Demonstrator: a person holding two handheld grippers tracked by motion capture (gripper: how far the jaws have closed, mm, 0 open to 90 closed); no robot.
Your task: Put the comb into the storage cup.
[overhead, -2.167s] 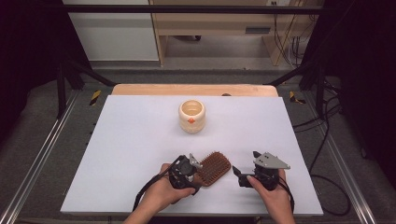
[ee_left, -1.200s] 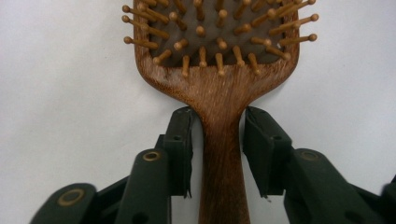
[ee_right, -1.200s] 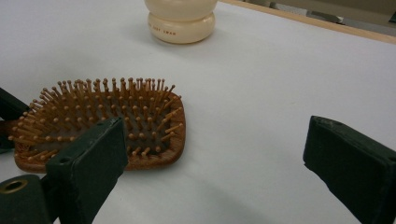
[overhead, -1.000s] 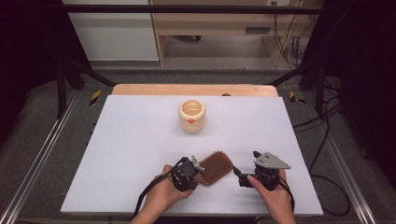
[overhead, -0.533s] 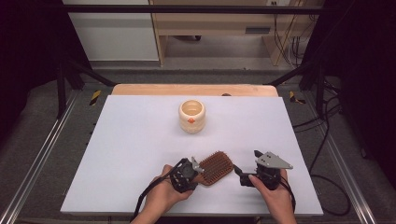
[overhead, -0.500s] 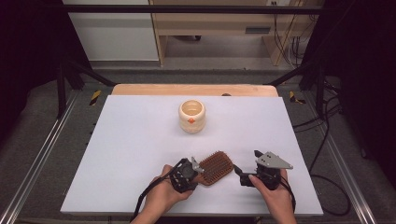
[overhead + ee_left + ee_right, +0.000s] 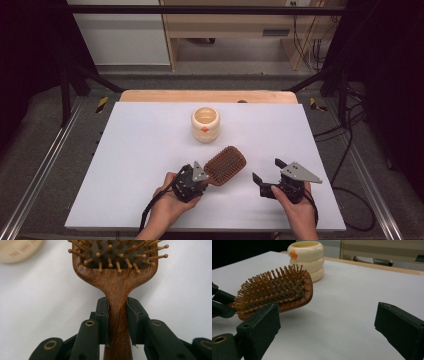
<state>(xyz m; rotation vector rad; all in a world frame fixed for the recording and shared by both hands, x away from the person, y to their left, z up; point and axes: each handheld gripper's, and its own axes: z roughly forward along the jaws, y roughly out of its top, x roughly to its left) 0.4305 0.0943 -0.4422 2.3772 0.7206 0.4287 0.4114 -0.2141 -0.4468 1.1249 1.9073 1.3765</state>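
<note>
So the wooden hairbrush (image 7: 226, 165) is near the front middle of the white table (image 7: 125, 165), bristles facing up, and it's got its head raised clear of the surface — you can see the shadow under it in the right claw view (image 7: 274, 291). The left claw (image 7: 200, 176) has it by the neck of the handle, jaws clamped on either side of the wood just below where the paddle widens out (image 7: 117, 312). Head of the brush points away and a bit to the right, toward the far side of the table.

The right claw (image 7: 265, 176) sits just to the right of the brush, not touching it, jaws spread wide with nothing between them.

Further back, well apart from the brush, there's a cream ribbed cup (image 7: 205, 124) with a little orange mark on its side, standing upright around the table's centre.
</note>
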